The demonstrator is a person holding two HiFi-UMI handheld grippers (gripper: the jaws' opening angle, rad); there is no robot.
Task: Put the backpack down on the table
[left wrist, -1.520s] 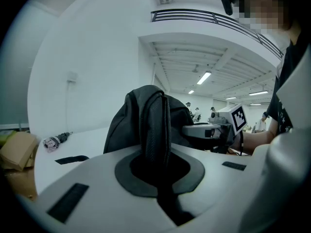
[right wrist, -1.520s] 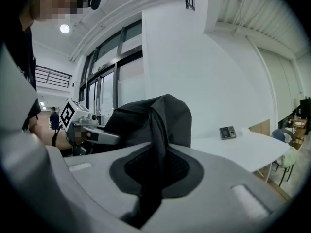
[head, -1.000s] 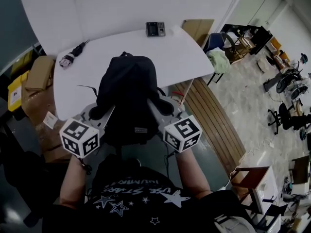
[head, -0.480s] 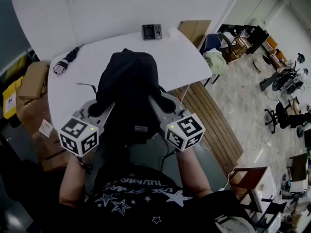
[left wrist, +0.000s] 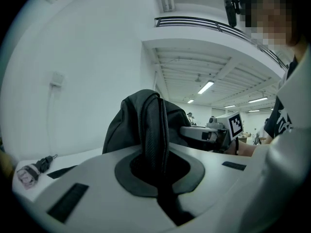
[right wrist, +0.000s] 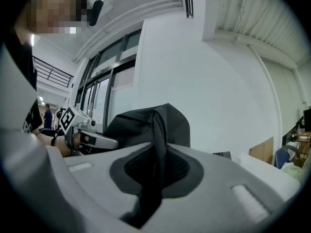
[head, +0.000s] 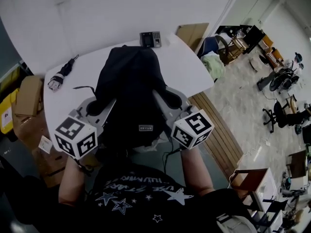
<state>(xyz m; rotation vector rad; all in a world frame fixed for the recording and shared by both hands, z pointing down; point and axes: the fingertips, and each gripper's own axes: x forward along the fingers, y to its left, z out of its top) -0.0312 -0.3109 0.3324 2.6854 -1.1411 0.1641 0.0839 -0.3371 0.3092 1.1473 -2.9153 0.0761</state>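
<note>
one black backpack (head: 127, 79) is gripped by two straps: the left strap (left wrist: 153, 130) is clamped tight in the left gripper (head: 98, 108), the right strap (right wrist: 158, 147) in the right gripper (head: 170, 100).

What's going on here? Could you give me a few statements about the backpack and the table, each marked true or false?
1. The left hand-held gripper and the right hand-held gripper are each shut on one of the straps of the black backpack. True.
2. The backpack lies flat on the floor. False: both hand-held grippers hold it up at the white table.
3. A small keypad device lies near the table's far edge. True.
4. Apart from that device, the tabletop is bare. False: a dark corded tool lies near its left edge.
</note>
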